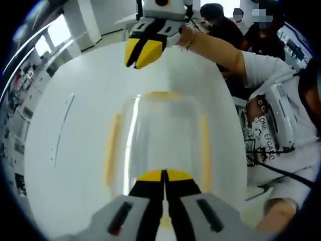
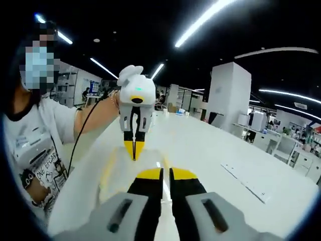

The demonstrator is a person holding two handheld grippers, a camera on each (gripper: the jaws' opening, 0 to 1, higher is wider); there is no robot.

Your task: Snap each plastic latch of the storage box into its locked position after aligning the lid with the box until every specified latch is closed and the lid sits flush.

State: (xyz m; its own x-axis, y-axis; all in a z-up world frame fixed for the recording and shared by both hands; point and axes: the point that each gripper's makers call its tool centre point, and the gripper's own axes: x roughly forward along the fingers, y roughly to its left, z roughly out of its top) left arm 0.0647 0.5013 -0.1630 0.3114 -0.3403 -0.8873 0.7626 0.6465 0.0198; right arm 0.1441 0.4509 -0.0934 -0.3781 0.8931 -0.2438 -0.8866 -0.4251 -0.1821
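A clear storage box (image 1: 160, 135) with its lid on rests on the white table (image 1: 75, 165). Yellow latches show on its left side (image 1: 111, 150), right side (image 1: 204, 150) and far end (image 1: 160, 94). My left gripper (image 1: 164, 175) is shut, its yellow tips over the box's near end; from the right gripper view it (image 2: 134, 149) points down at the box's far end (image 2: 133, 168). I cannot tell whether it touches. My right gripper (image 2: 165, 174) is shut with nothing in it and hovers above the box's other end; in the left gripper view it (image 1: 143, 52) hangs beyond the far latch.
A person in a white printed shirt (image 1: 271, 125) stands by the table's right edge (image 2: 30, 150). A thin pale strip (image 1: 62, 125) lies on the table left of the box (image 2: 246, 183). Other people (image 1: 220, 25) sit beyond the far edge.
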